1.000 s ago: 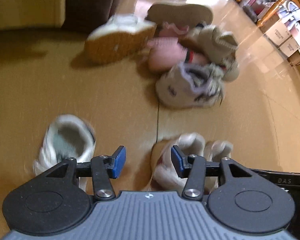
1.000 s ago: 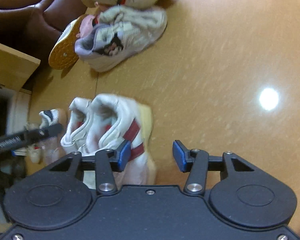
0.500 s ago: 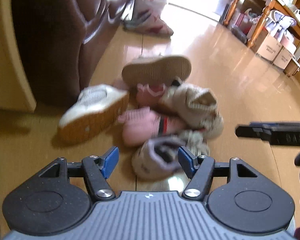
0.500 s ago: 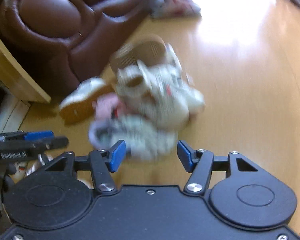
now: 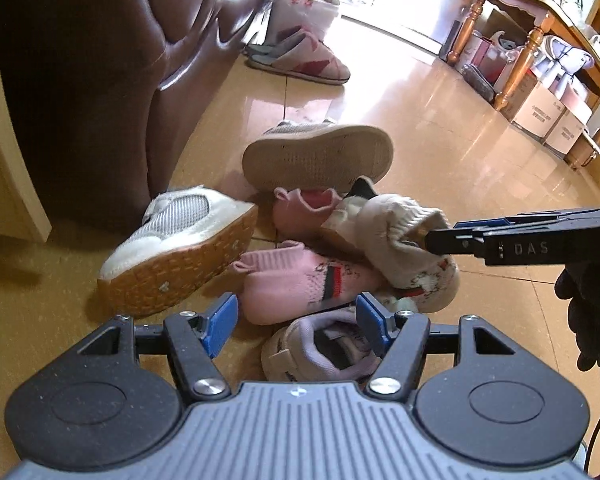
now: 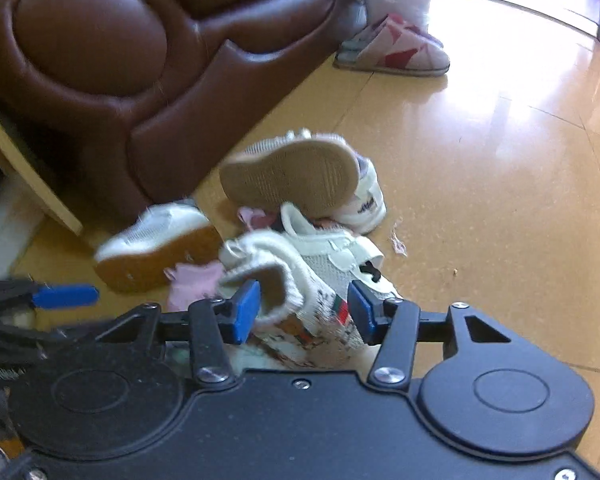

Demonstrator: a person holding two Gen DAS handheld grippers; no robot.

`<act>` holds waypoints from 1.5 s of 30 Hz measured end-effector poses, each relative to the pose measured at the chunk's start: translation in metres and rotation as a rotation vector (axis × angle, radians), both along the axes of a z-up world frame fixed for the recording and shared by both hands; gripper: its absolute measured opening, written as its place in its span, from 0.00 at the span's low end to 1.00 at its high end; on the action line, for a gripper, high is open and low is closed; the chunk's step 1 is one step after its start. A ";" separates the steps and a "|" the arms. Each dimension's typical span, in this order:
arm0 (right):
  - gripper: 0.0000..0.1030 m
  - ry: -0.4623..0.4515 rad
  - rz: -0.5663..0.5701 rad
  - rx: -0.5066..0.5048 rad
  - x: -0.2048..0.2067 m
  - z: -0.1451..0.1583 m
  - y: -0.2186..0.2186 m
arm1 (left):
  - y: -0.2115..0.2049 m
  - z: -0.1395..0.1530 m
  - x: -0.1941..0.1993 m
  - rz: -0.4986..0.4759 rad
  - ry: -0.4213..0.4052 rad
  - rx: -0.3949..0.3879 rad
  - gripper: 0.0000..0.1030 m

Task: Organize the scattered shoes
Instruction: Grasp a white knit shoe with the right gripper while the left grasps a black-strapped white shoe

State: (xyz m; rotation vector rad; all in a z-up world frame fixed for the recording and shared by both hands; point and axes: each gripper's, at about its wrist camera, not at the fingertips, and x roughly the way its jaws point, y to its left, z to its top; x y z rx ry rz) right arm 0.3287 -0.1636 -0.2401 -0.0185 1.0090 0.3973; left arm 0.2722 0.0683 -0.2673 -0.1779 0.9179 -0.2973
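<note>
A pile of small shoes lies on the tan floor beside the sofa. It holds a white mesh sneaker [image 5: 172,248] on its side, a beige-soled shoe [image 5: 320,156] turned sole up, two pink knit shoes [image 5: 296,280], a lavender sneaker [image 5: 320,348] and a cream knit shoe [image 5: 396,240]. My left gripper [image 5: 296,326] hangs open just above the lavender sneaker and the nearer pink shoe, holding nothing. My right gripper [image 6: 304,310] comes in from the right. Its jaws are closing around the cream knit shoe's [image 6: 296,284] collar, one pad inside the opening, and the pads are not pressing on it.
A brown leather sofa [image 5: 100,80] stands close on the left of the pile, with a pale cabinet edge [image 5: 12,168] nearer. A pair of grey-and-red boots [image 5: 300,60] sits farther back. A wooden table [image 5: 540,32] over cardboard boxes [image 5: 540,112] stands at the far right. A dark-gloved hand [image 5: 592,320] holds the right gripper.
Both views have swung from the white shoes standing side by side up to the pile. The right gripper has reached in to the cream knit shoe. The left jaws have widened.
</note>
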 end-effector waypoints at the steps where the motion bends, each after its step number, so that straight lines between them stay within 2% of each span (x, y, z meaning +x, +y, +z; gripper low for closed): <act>1: 0.50 0.000 0.019 -0.012 0.000 -0.002 0.002 | 0.001 -0.002 0.000 -0.001 0.004 0.000 0.63; 2: 0.50 0.001 0.032 -0.018 0.001 -0.003 0.003 | 0.001 -0.004 0.001 0.002 0.007 0.003 0.63; 4: 0.39 0.003 0.057 -0.031 0.003 -0.006 0.006 | 0.002 -0.006 0.002 0.014 0.008 0.009 0.63; 6: 0.38 -0.007 0.052 -0.038 0.007 -0.009 0.008 | 0.004 -0.005 0.003 0.027 0.001 0.016 0.63; 7: 0.35 -0.012 0.050 -0.042 0.009 -0.010 0.008 | 0.004 -0.004 0.004 0.032 -0.010 0.029 0.63; 8: 0.31 -0.024 0.051 -0.048 0.009 -0.010 0.009 | 0.006 -0.002 0.005 0.043 -0.024 0.045 0.63; 9: 0.20 -0.027 0.051 -0.047 0.010 -0.010 0.008 | 0.009 0.000 0.006 0.057 -0.039 0.059 0.63; 10: 0.17 -0.024 0.049 -0.043 0.010 -0.010 0.007 | 0.011 0.002 0.007 0.072 -0.054 0.073 0.59; 12: 0.14 -0.013 0.042 -0.025 0.010 -0.011 0.004 | 0.019 0.005 0.011 0.107 -0.077 0.088 0.51; 16: 0.13 0.012 -0.039 0.053 0.009 -0.008 -0.009 | 0.033 0.003 0.026 0.086 -0.083 0.160 0.51; 19: 0.13 0.052 -0.130 0.162 0.006 -0.005 -0.025 | 0.040 -0.001 0.041 0.035 -0.081 0.252 0.51; 22: 0.13 0.078 -0.171 0.215 0.005 -0.005 -0.031 | 0.045 -0.013 0.053 0.015 -0.041 0.272 0.51; 25: 0.13 0.093 -0.198 0.260 0.003 -0.005 -0.032 | 0.048 -0.021 0.050 -0.006 -0.037 0.238 0.52; 27: 0.13 0.095 -0.203 0.276 0.002 -0.004 -0.031 | 0.055 -0.016 0.041 -0.058 -0.004 0.074 0.52; 29: 0.13 0.099 -0.212 0.293 0.002 -0.004 -0.031 | 0.056 -0.014 0.039 -0.129 0.046 -0.045 0.52; 30: 0.13 0.100 -0.222 0.303 0.001 -0.003 -0.032 | 0.052 -0.014 0.036 -0.178 0.065 -0.066 0.52; 33: 0.13 0.101 -0.235 0.311 0.000 -0.003 -0.033 | 0.057 -0.007 0.034 -0.088 0.005 -0.020 0.52; 37: 0.13 0.102 -0.249 0.314 -0.002 -0.006 -0.038 | 0.069 -0.013 0.045 0.042 0.001 -0.014 0.54; 39: 0.13 0.106 -0.263 0.318 -0.002 -0.009 -0.042 | 0.073 -0.025 0.050 0.091 0.034 -0.065 0.56; 42: 0.13 0.117 -0.292 0.337 -0.002 -0.014 -0.049 | 0.073 -0.040 0.051 0.156 0.056 -0.085 0.56; 44: 0.13 0.120 -0.298 0.342 -0.001 -0.016 -0.050 | 0.074 -0.048 0.052 0.189 0.076 -0.149 0.56; 45: 0.13 0.121 -0.301 0.343 -0.001 -0.016 -0.050 | 0.074 -0.052 0.053 0.204 0.087 -0.186 0.49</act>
